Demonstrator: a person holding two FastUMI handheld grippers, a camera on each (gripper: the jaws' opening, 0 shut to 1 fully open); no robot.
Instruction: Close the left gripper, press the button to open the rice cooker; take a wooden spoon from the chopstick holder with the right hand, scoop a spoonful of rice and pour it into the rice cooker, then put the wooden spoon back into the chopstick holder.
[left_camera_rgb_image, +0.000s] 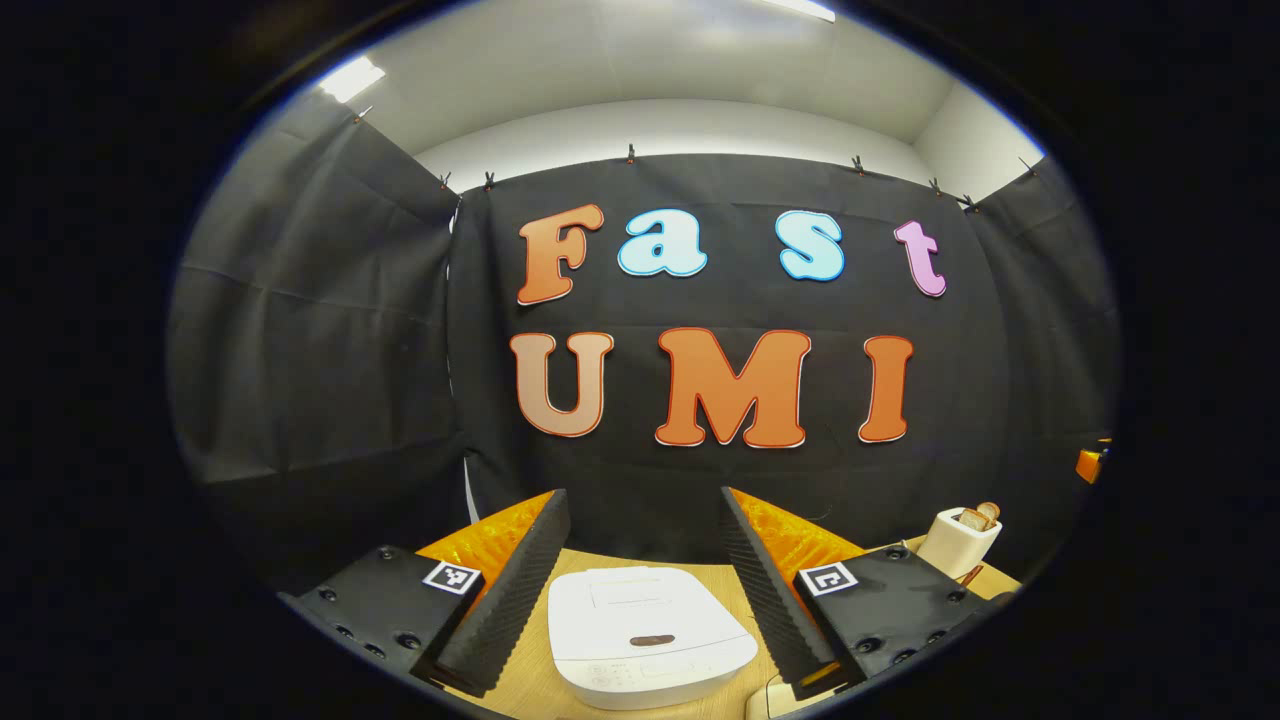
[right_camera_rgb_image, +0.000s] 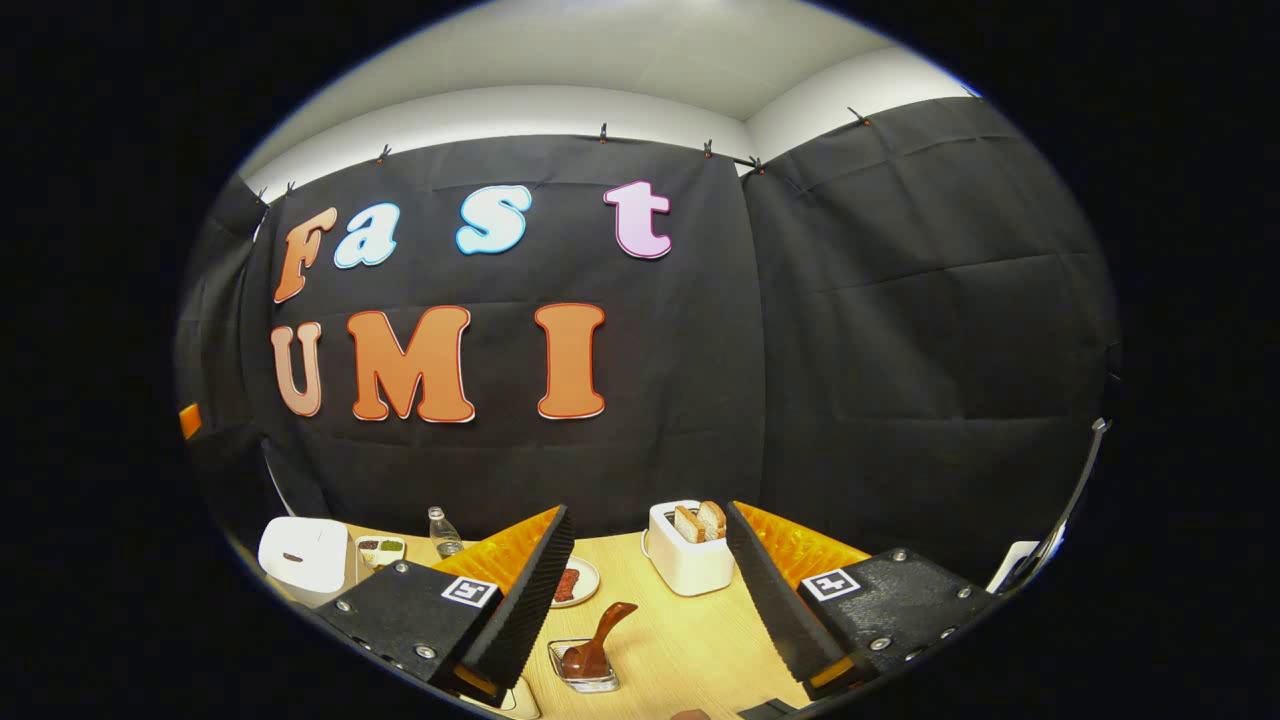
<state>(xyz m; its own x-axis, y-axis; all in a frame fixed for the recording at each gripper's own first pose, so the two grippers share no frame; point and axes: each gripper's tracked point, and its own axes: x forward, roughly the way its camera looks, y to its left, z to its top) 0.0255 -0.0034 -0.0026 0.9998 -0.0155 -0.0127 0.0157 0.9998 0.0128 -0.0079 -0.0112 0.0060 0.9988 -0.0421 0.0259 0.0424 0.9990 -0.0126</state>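
Rice cooker (left_camera_rgb_image: 648, 636) (lid down) just ahead, between fingers of spread left gripper (left_camera_rgb_image: 645, 580).

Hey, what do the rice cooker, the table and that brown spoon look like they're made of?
Rice cooker: probably plastic, smooth matte white shell. Table: pale wood or wood-look laminate, faint grain lines. Spoon: glossy brown, likely lacquered wood, though the shine leaves plastic possible.
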